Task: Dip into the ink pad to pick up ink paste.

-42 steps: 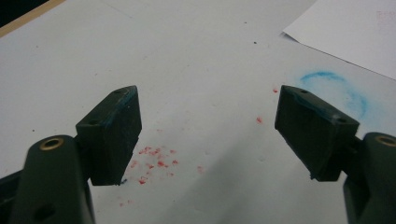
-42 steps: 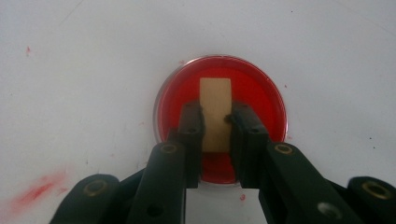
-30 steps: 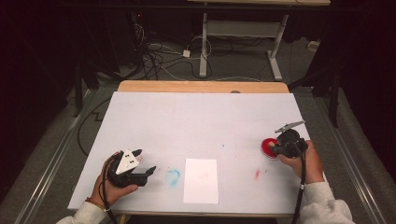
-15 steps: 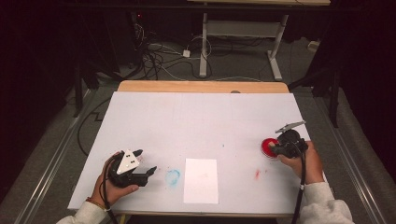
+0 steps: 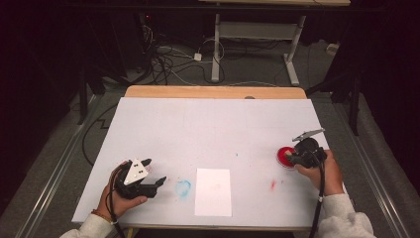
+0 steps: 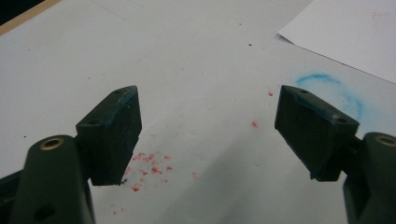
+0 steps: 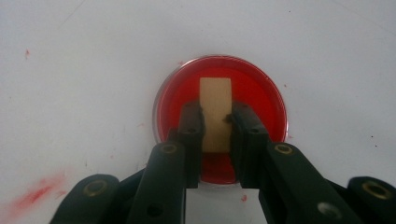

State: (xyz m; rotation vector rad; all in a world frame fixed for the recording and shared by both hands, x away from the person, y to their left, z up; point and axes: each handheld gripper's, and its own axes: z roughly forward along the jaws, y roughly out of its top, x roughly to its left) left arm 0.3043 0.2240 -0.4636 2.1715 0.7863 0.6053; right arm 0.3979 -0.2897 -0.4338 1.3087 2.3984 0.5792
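From above, I see a white table (image 5: 213, 124) with a person's two hands coming in from the near edge. The left tongs (image 5: 157, 182) lie low near the front left corner, beside a faint blue ring mark (image 5: 183, 188) and a white sheet of paper (image 5: 213, 191). The right tongs (image 5: 288, 157) are at the right side, just over a small round red dish (image 5: 286, 156), and a red smear (image 5: 273, 185) is on the table near it. In the left gripper view, the left tongs (image 6: 208, 135) are released, the two jaws standing wide apart with nothing between them, above some red specks (image 6: 152, 168) on the table; the blue ring mark (image 6: 334, 91) and a corner of the paper (image 6: 350, 32) are further away. In the right gripper view, the right tongs (image 7: 216, 126) are clenched on a small wooden block (image 7: 215, 112), which stands over the red dish (image 7: 261, 98) of what seems to be paint; I cannot tell if its far end touches the red surface. The block looks light and stiff, with flat sides, so I think the hold on its two long faces is good. It may become slippery if it is wet with paint, and the shallow dish could slide or spill if pushed.
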